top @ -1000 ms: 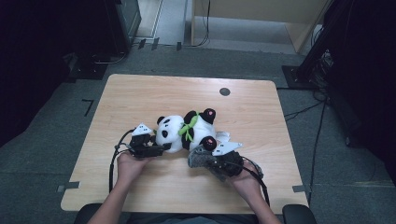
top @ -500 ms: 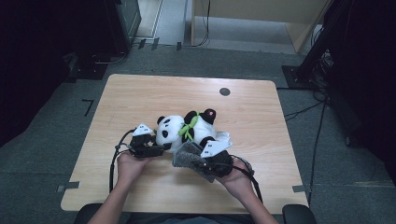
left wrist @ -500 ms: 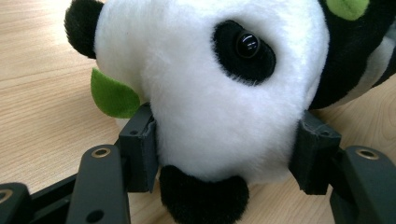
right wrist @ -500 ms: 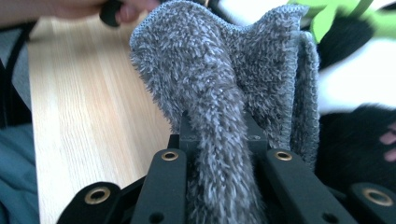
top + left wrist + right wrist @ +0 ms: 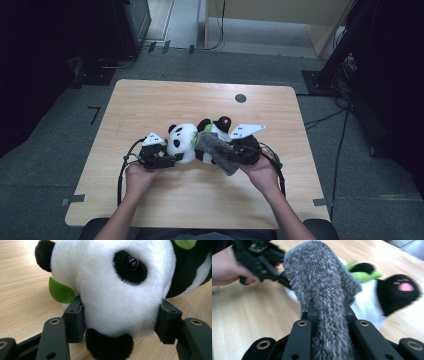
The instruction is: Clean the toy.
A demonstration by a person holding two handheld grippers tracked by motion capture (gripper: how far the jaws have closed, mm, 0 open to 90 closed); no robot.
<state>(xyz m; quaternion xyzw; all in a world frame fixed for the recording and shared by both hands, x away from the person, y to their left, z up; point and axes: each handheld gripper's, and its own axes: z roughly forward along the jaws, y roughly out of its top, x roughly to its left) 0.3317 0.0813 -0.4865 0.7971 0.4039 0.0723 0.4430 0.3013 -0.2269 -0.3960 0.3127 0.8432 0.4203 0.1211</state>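
The left gripper [image 5: 167, 159] clamps the panda [image 5: 192, 142] by its head; the toy lies lengthwise across the table [image 5: 150, 100], head left, feet right. The right gripper [image 5: 235, 152] pinches a grey cloth [image 5: 217, 152] draped over the panda's body.

- right gripper [image 5: 328, 315] has its jaws pinched on a fuzzy grey cloth [image 5: 322, 282]
- panda plush [image 5: 387, 295] lies behind it on the wooden table [image 5: 249, 315]
- other gripper [image 5: 259, 257] top left, held in a hand [image 5: 227, 267]
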